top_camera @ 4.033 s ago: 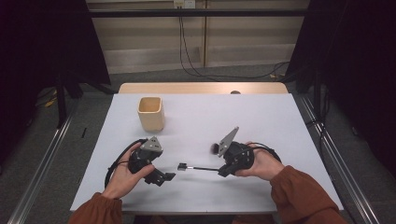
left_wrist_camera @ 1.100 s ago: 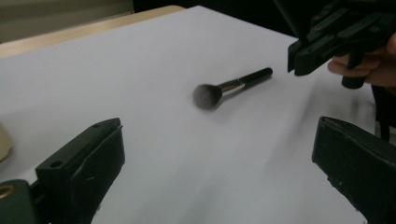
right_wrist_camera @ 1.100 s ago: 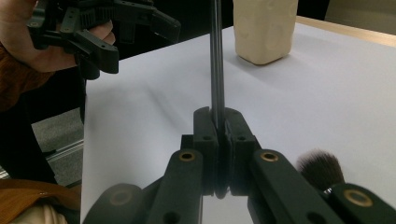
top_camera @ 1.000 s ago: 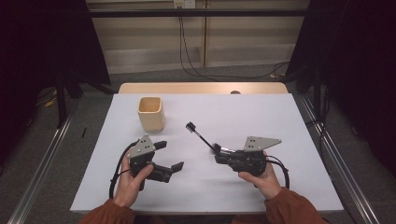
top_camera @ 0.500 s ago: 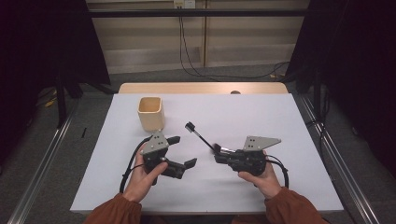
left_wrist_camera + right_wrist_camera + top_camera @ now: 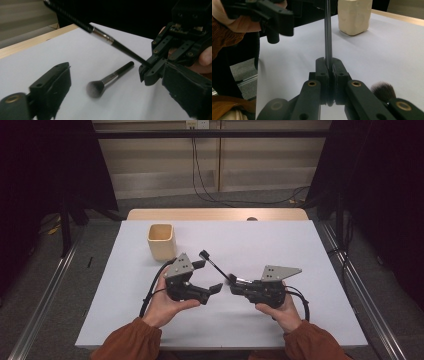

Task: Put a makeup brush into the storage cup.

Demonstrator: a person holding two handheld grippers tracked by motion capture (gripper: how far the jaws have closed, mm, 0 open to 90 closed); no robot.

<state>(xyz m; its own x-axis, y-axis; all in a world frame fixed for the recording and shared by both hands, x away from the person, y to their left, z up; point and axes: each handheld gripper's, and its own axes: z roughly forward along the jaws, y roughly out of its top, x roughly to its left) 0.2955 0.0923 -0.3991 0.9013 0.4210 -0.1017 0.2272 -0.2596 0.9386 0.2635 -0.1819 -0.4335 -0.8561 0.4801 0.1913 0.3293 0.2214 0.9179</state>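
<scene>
Broadly, the white bench [image 6: 320, 270] carries a cream cup [image 6: 161, 241] toward its far left, well apart from both hands. Nearer the person, the left tongs [image 6: 212, 276] and the right tongs [image 6: 233, 287] face each other over the middle of the bench, close together but not touching. The right tongs are clamped tight on the thin black handle of a long brush [image 6: 216, 266], which slants up and away from them toward the cup, its dark tip [image 6: 203, 254] raised just above the left tongs. The left tongs stand wide with nothing between them, though their jaws have just been closing a little; the long brush passes beside them, untouched. A shorter brush [image 6: 110, 80] with a fluffy grey head lies flat on the bench between the two tongs.
</scene>
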